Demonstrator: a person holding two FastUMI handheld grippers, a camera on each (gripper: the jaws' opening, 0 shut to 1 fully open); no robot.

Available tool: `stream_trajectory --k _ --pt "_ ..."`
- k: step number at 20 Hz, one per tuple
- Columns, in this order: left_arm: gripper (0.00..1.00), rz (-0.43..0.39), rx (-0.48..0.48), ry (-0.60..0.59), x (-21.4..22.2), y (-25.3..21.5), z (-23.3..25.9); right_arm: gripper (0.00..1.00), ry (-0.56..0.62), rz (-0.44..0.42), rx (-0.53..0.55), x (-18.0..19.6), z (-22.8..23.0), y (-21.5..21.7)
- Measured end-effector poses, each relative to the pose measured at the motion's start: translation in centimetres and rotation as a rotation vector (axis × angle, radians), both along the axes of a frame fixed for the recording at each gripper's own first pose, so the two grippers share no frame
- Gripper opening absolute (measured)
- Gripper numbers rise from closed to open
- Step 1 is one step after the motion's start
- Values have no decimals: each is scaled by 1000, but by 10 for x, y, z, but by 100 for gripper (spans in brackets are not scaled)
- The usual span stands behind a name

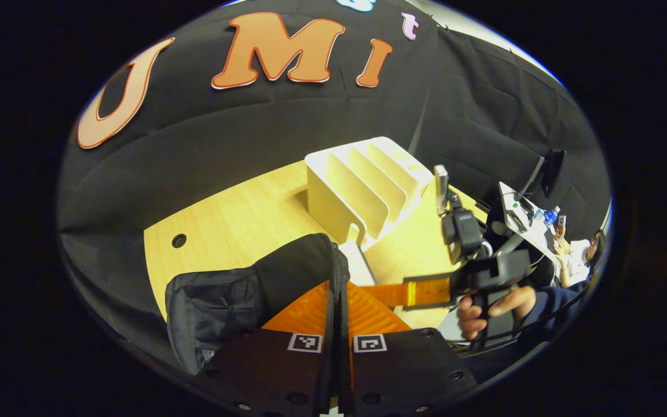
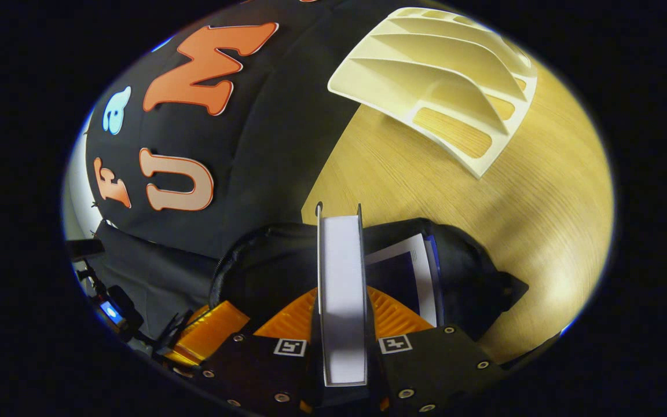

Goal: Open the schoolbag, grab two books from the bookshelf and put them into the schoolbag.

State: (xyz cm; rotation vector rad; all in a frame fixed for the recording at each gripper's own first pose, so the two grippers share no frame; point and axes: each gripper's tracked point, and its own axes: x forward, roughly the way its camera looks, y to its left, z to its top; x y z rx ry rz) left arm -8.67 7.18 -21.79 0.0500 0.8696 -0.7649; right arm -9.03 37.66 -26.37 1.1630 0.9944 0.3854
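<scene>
Left gripper view: the left gripper [image 1: 336,301] pinches the schoolbag [image 1: 252,289] edge, looks like, holding it open.

Right gripper view: right gripper [image 2: 342,301] clamps a book [image 2: 342,278] over the bag's mouth, second book [image 2: 409,272] already inside. Lower it straight, spine-first.

My left gripper [image 1: 338,324] has ribbed orange fingers [image 1: 304,313] on black plates studded with round screws, each plate carrying a small black-and-white square marker [image 1: 304,342]. My right gripper [image 2: 342,324] is built the same way: ribbed orange fingers [image 2: 394,315], black screwed plates, a square marker [image 2: 395,344] on each. Beside the left gripper, my hand [image 1: 487,313] comes out of a dark blue sleeve [image 1: 553,304] around a black handle [image 1: 493,278].
</scene>
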Motion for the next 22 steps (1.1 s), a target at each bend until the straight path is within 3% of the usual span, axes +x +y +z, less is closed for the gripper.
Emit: stream_trajectory --k 5,8,12,13,15,17,18,20,22 --pt "6 -39 0 4 -3 -19 -3 33 -4 78 45 -11 -16 37" --pt "6 -12 -9 9 -2 -13 -6 34 5 109 15 -7 -21 43" --pt "9 78 26 12 3 7 -18 55 -32 234 -253 -13 -44 10" --pt "11 98 39 11 5 8 -21 66 -58 247 -277 -8 -40 2" --pt "17 135 51 14 6 5 -23 73 -100 255 -332 8 -42 -13" --pt "29 169 64 11 4 -2 -29 81 -151 257 -398 20 -35 -45" --pt "51 195 80 11 6 -5 -34 83 -176 251 -432 26 -32 -63" --pt "61 254 95 29 4 -15 -40 92 -208 241 -482 37 -24 -100" --pt "64 314 108 21 9 -28 -39 97 -258 234 -542 49 -15 -137"
